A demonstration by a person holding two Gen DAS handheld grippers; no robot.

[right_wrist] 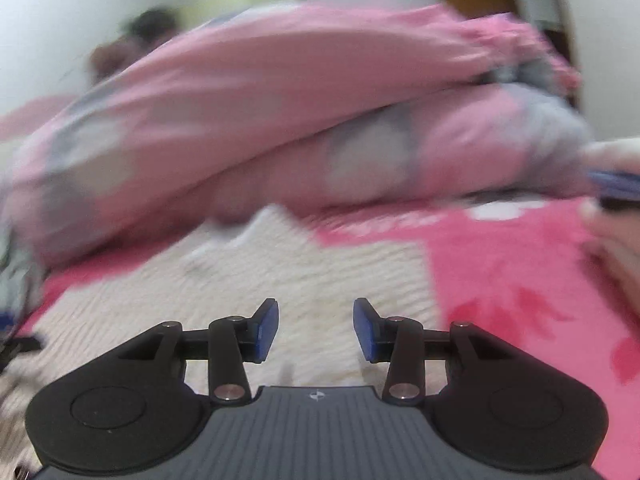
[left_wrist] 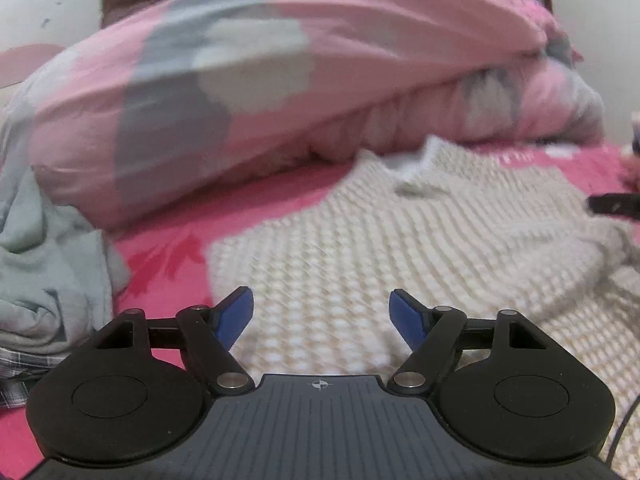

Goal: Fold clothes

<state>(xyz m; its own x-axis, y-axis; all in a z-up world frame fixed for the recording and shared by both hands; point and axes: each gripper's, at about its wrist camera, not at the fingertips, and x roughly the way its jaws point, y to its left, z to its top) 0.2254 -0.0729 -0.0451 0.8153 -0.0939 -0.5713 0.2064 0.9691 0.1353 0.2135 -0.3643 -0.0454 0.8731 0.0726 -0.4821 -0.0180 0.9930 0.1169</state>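
A cream waffle-knit sweater (left_wrist: 400, 240) lies spread flat on the pink bedsheet (left_wrist: 168, 248), its collar toward the quilt. My left gripper (left_wrist: 322, 312) hovers open above the sweater's near left part, nothing between its blue pads. The sweater (right_wrist: 304, 280) also fills the middle of the right wrist view, blurred. My right gripper (right_wrist: 316, 330) is open above the sweater's near right part, empty. The other gripper's black finger (left_wrist: 612, 204) shows at the right edge of the left wrist view.
A big pink and grey quilt (left_wrist: 280, 80) is bunched behind the sweater. Pale blue-grey garments (left_wrist: 44, 264) are piled at the left on the bed. A person's hand holding something blue (right_wrist: 612, 216) shows at the right edge. A white wall is behind.
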